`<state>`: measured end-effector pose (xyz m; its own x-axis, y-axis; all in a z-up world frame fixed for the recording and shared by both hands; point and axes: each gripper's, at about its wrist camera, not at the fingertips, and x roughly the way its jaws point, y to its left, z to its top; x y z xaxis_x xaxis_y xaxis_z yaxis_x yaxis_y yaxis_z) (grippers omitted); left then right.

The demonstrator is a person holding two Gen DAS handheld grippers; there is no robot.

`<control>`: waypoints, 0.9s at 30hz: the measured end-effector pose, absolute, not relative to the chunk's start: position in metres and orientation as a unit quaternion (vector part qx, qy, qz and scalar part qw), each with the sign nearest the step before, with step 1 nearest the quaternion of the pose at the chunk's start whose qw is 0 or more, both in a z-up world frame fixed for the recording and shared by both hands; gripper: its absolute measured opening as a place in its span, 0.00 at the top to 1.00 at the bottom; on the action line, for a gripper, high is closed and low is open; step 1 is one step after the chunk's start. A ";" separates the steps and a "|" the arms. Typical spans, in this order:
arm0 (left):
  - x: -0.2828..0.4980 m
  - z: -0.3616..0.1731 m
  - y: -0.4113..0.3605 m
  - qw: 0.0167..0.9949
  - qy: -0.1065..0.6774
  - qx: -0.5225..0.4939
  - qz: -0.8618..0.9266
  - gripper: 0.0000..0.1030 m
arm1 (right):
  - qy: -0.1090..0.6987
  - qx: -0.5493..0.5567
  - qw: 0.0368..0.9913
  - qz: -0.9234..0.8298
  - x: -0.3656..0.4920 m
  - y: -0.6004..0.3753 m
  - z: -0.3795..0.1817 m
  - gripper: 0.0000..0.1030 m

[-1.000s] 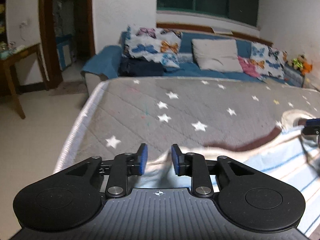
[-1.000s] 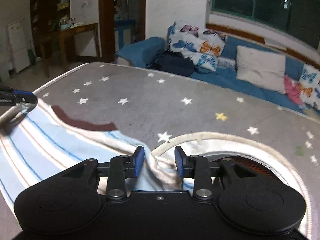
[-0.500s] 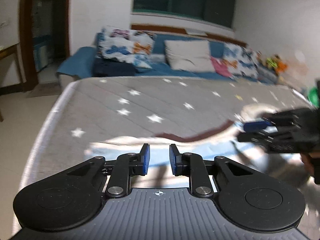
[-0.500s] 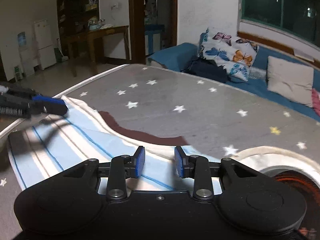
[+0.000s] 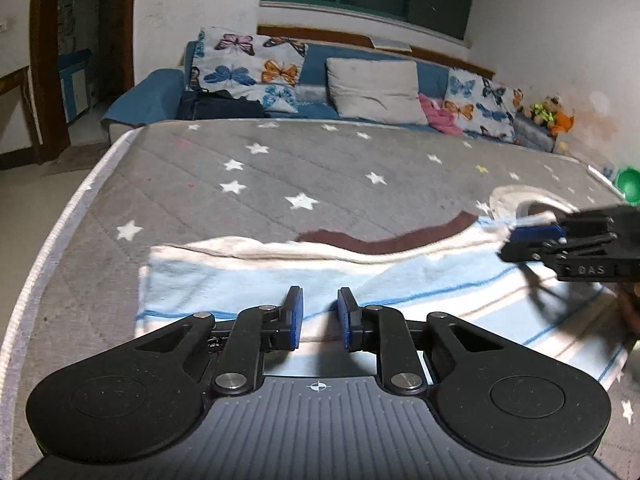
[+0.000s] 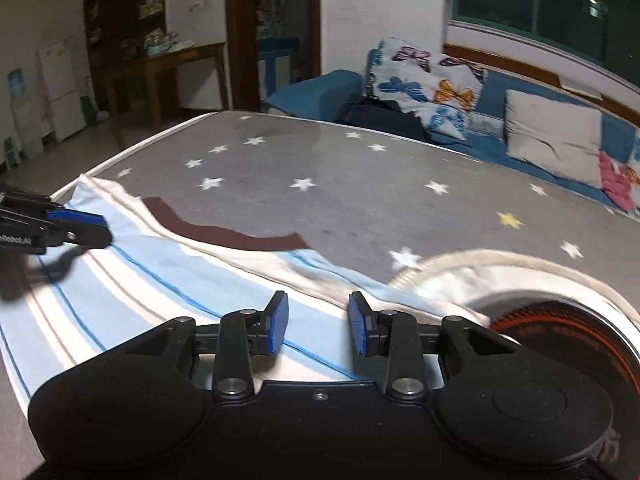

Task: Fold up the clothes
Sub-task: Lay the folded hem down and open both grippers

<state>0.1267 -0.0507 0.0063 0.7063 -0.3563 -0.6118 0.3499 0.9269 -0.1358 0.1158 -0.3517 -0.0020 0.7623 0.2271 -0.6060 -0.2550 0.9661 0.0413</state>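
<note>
Grey star-print mattress (image 5: 320,168); blue sofa (image 5: 312,60) with butterfly pillows far. Striped light-blue garment (image 5: 280,276) lies near, spread flat. Left gripper (image 5: 319,317) and right gripper (image 6: 319,324): jaws apart, empty. Lettering "DAS" on right gripper.

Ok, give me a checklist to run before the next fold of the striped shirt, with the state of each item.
1. Left tongs free of cloth: ok, open, nothing between the pads.
2. Right tongs free of cloth: ok, open and wider apart, above the fabric.
3. Striped shirt spread on the mattress: ok, mostly flat, stripes running sideways.
4. Far edge with the dark brown collar smooth: not ok, it lies wavy and rumpled.
5. Shirt clear of the round cream-rimmed thing: not ok, the hem reaches up to it.
6. Near hem lying straight: cannot tell, hidden under the tongs' bodies.
</note>
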 end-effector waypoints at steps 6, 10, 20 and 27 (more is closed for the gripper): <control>0.142 0.010 -0.022 0.930 0.335 -0.044 -0.142 0.81 | 0.319 -0.025 0.940 0.114 0.103 -0.363 -0.005 0.66; 0.148 0.008 -0.006 0.922 0.347 -0.099 -0.141 0.85 | 0.322 -0.020 0.941 0.105 0.095 -0.368 -0.001 0.66; 0.071 0.038 -0.005 0.940 0.297 -0.031 -0.166 0.78 | 0.310 -0.033 0.938 0.152 0.031 -0.357 0.011 0.62; 0.017 0.019 -0.002 0.945 0.288 0.017 -0.152 0.78 | 0.311 -0.028 0.936 0.163 -0.006 -0.354 0.007 0.60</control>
<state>0.0173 -0.0016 0.0188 0.7875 -0.2781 -0.5500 0.2972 0.9532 -0.0565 -0.0061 -0.3543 0.0065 0.7535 0.2869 -0.5916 -0.3217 0.9456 0.0490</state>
